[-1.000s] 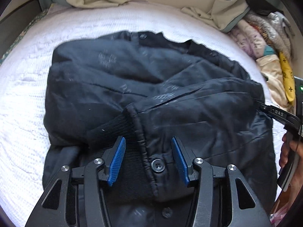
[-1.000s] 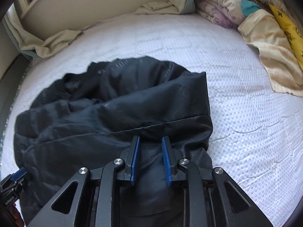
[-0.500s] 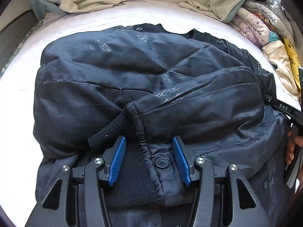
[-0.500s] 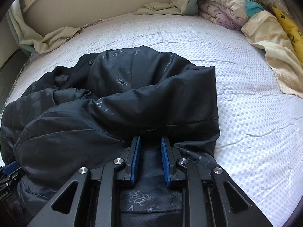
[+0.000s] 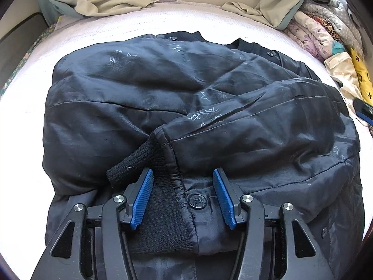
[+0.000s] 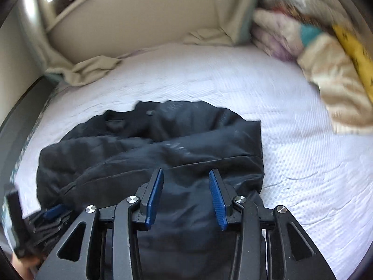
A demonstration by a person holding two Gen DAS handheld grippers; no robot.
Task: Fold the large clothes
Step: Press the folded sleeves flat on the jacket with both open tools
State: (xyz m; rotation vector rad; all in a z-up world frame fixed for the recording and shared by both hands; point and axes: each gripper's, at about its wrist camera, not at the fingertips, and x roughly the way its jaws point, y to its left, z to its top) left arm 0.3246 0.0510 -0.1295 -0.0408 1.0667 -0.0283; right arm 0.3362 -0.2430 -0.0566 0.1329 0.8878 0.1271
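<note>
A dark padded jacket (image 5: pixel 163 93) lies folded in a heap on the white bed (image 5: pixel 28 116). My left gripper (image 5: pixel 183 172) stands open low over its near edge. A black ribbed cuff (image 5: pixel 130 163) and a button (image 5: pixel 197 201) lie between the blue pads, which do not press on them. In the right wrist view, which is blurred, my right gripper (image 6: pixel 186 171) is opening above the jacket (image 6: pixel 163 144); fabric lies below the jaws but nothing is pinched. One finger of the right gripper (image 5: pixel 363 112) shows at the left view's right edge.
A pile of patterned clothes and bedding (image 5: pixel 326 35) is stacked at the bed's far right, also seen as the pile (image 6: pixel 314 46). A rumpled beige sheet (image 5: pixel 93 0) lies along the headboard. Bare mattress (image 6: pixel 233 79) stretches beyond and right of the jacket.
The right gripper's jaws spread, let go of the jacket fold and lifted back. The jacket's folded half settled onto the heap. The left gripper stayed over the hem.
</note>
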